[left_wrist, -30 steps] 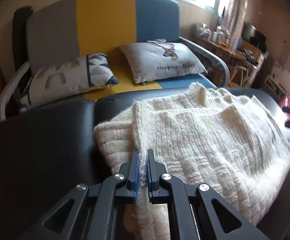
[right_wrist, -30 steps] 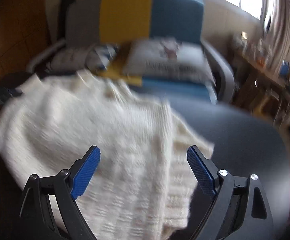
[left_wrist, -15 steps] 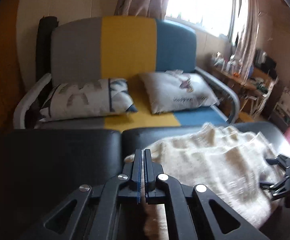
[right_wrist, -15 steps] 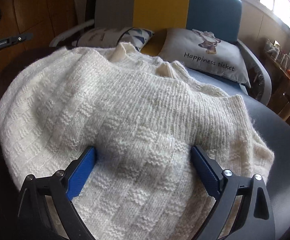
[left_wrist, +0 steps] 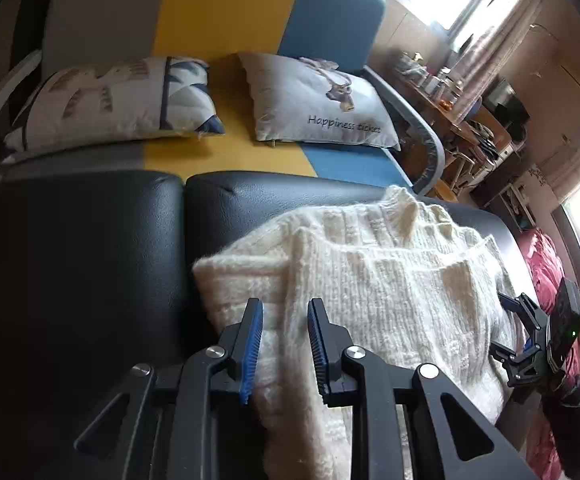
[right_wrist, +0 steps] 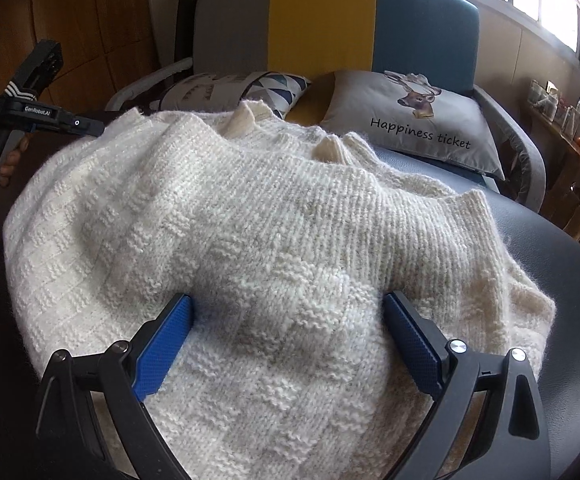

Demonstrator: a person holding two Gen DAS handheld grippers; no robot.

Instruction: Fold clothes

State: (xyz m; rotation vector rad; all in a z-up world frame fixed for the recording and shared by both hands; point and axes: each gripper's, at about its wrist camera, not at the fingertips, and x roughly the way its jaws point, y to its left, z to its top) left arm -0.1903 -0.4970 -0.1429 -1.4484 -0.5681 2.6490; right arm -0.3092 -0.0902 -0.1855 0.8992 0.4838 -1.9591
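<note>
Sweater (right_wrist: 274, 248) between spread right fingers (right_wrist: 166, 336), left fingers (left_wrist: 252, 344) opening

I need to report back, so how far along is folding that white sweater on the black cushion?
Done: the sweater lies doubled over on the black cushion. In hand: the left gripper is opening over its edge fold; the right gripper straddles the middle, wide open. Left: the bundle looks loose, so likely another fold and smoothing.

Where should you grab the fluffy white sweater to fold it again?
Probably the thick folded edge of the cream knitted sweater nearest the left gripper, coming from the near side. That edge lies doubled between its opening jaws, so it is easy to pinch.
</note>
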